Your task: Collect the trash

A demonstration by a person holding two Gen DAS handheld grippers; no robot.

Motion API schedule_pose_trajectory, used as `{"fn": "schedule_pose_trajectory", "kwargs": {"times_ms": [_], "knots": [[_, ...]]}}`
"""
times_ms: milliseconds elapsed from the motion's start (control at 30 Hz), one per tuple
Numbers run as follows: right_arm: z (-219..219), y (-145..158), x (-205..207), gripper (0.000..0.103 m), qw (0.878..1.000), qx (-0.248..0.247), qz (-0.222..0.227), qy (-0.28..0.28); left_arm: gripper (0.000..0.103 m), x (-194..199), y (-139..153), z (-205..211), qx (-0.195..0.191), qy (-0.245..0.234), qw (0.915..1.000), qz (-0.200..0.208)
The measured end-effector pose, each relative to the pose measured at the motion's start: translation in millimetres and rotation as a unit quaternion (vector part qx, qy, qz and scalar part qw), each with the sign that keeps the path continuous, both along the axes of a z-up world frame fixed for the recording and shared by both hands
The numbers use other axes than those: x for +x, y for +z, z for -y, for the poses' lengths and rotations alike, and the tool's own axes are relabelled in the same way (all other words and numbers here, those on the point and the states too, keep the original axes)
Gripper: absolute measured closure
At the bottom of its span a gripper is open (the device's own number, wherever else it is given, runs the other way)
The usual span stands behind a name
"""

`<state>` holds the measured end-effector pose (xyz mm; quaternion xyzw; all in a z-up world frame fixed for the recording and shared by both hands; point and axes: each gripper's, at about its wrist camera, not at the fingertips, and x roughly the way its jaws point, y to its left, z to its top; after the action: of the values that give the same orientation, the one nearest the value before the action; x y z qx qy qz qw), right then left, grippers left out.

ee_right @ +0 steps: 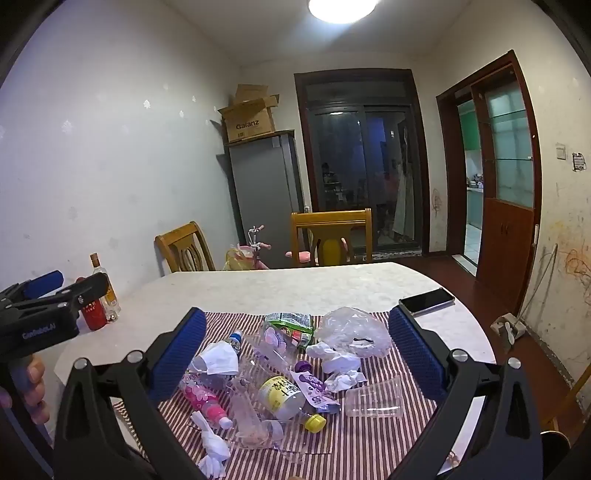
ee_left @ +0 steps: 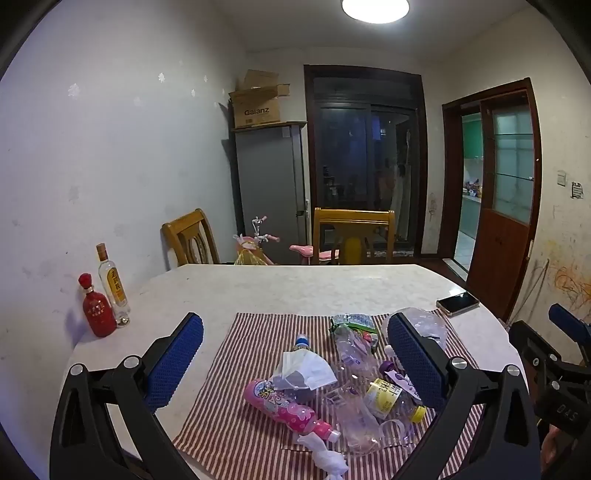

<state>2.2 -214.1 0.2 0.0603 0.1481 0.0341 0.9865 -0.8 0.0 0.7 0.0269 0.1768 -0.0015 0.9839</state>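
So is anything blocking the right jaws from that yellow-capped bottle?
Nothing visible. The right gripper hovers open above the striped cloth, and the yellow-capped bottle lies exposed in the trash pile, with a purple pouch resting against it.

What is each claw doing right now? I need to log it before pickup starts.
Left claw: open, holding nothing, above the red-striped cloth.
Right claw: open, holding nothing.

Lighting, as I see it: dim room, one glaring ceiling lamp (ee_left: 375,10); soft shadows; fisheye bending, dark corners; focus fair.
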Motion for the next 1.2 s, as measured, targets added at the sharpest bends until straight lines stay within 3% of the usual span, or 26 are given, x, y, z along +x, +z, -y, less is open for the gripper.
{"fn": "schedule_pose_trajectory", "kwargs": {"times_ms": [1200], "knots": [[-0.4,4.7,1.4,0.004,1.000,-0.005,0.008,-0.001,0.006,0.5,2.9,1.5,-0.001,-0.008,1.0000,0.000]]}}
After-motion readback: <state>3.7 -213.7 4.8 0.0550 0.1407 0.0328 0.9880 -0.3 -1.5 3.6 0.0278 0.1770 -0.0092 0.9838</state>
